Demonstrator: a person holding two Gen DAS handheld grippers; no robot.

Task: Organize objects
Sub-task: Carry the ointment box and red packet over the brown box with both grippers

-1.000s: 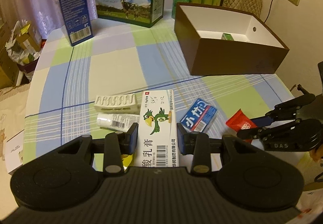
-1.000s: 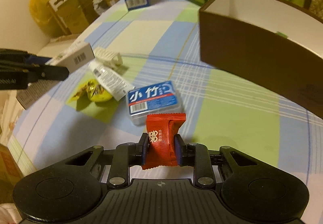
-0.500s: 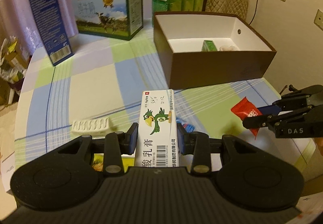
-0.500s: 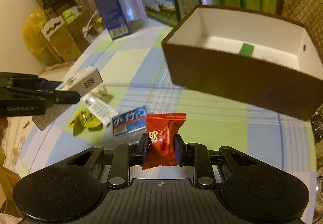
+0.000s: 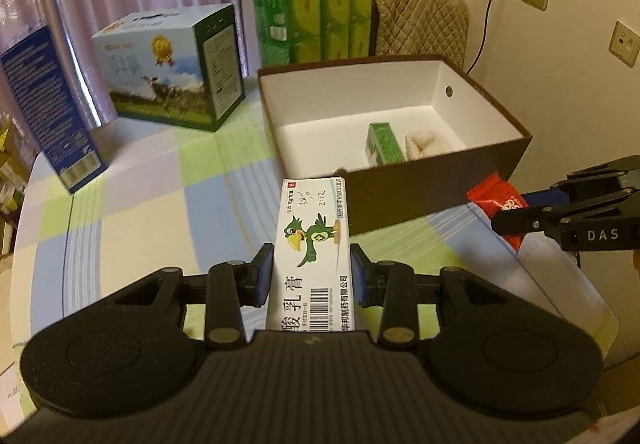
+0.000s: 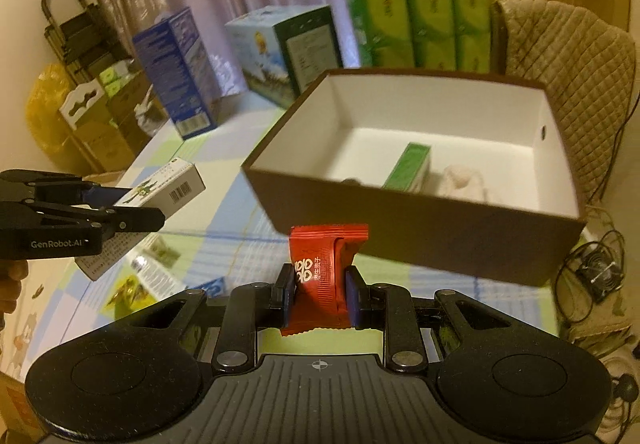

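You are gripping a white carton (image 5: 314, 244) in the left jaws and a red packet (image 6: 324, 272) in the right, both nearing the partly filled box (image 5: 420, 196); clutter is waiting on the counter (image 5: 160, 212).

Two fisheye views, each from a camera behind a handheld gripper, looking forward along its two fingers. The left wrist view sits above the checked table (image 5: 140, 204), facing the open brown box (image 5: 440, 196) from its near left corner, with curtains beyond. The right wrist view is raised off the table's near right side, looking down into the same brown box (image 6: 420, 244) at close range. Both views share the box, the green tissue packs (image 5: 312, 8) (image 6: 416, 12), the milk carton (image 5: 172, 64) and the blue box (image 6: 176, 72). Each view catches the other gripper at its edge: right gripper (image 5: 520, 212), left gripper (image 6: 148, 204)
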